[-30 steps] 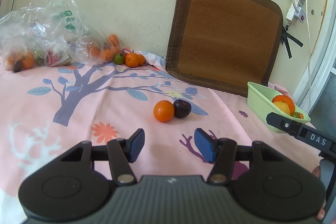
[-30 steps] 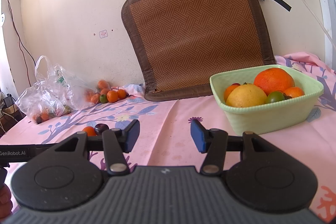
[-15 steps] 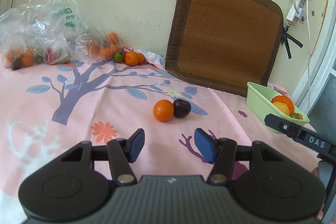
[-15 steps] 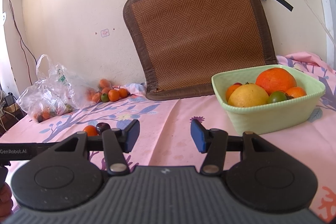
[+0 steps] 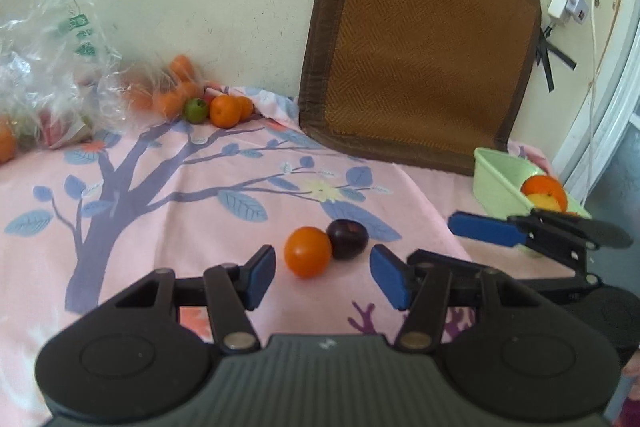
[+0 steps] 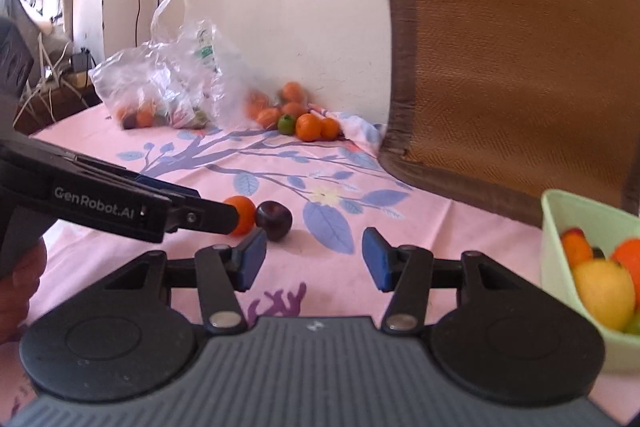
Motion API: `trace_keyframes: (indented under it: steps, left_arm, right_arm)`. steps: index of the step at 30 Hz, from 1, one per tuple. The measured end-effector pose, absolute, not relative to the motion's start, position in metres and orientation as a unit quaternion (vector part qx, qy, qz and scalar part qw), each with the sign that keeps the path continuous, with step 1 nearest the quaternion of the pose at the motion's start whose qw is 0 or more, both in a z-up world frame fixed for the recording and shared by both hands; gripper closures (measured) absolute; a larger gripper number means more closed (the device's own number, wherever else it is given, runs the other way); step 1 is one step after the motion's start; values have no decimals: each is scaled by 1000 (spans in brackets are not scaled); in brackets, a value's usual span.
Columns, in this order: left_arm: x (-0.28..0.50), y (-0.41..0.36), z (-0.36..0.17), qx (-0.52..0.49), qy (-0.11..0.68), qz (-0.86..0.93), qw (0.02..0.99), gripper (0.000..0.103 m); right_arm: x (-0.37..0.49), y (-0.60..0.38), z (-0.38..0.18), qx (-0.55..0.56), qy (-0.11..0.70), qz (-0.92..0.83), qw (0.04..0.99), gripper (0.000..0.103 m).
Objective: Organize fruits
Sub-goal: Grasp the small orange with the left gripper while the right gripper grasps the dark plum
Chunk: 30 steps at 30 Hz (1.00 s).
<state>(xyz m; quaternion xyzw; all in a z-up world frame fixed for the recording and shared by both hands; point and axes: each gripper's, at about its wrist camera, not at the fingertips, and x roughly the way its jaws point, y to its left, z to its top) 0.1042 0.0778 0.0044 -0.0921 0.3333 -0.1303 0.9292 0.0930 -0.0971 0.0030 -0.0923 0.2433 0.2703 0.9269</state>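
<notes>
1. Your left gripper [image 5: 322, 273] is open and holds nothing; the orange [image 5: 307, 251] sits just beyond its pads at about 12 o'clock, apart from them.
2. The plum [image 5: 347, 239] touches the orange at its 2 o'clock. Both are round, so no long axis shows; the plum's dimpled end faces up.
3. Your right gripper [image 6: 314, 263] is open and empty too, with the plum [image 6: 274, 219] near its left pad at 11 o'clock.
4. The bowl [image 6: 560, 223] of fruit stands at 3 o'clock in the right view.
5. A bag [image 5: 44, 67] and loose fruit [image 5: 216, 109] lie at 10 o'clock by the wall.
6. The cloth [image 5: 160, 207] is pink with a tree print; a mat [image 5: 420, 59] leans on the wall.
</notes>
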Motion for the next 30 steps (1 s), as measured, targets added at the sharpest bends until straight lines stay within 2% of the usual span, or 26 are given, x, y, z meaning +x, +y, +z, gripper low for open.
trace_keyframes:
  steps: [9, 16, 17, 19, 27, 29, 30]
  left_arm:
    - [116, 84, 4, -57, 345, -162, 923, 50]
    - [121, 103, 2, -107, 350, -191, 911, 50]
    - [121, 106, 1, -113, 347, -192, 911, 50]
    - [120, 109, 1, -118, 343, -191, 912, 50]
    - [127, 85, -5, -76, 361, -179, 912, 50]
    - [128, 77, -5, -56, 359, -169, 916, 54]
    - [128, 74, -5, -53, 359, -166, 917, 64]
  right_arm:
    - [117, -80, -7, -126, 265, 328, 898, 55]
    - [129, -77, -10, -140, 266, 359, 884, 55]
    - [130, -75, -11, -142, 265, 361, 883, 57]
    - [133, -72, -12, -144, 268, 371, 878, 74]
    - [123, -97, -8, -110, 263, 318, 904, 75]
    - [117, -109, -8, -98, 265, 299, 912, 75]
    - [112, -114, -8, -93, 264, 293, 914, 75]
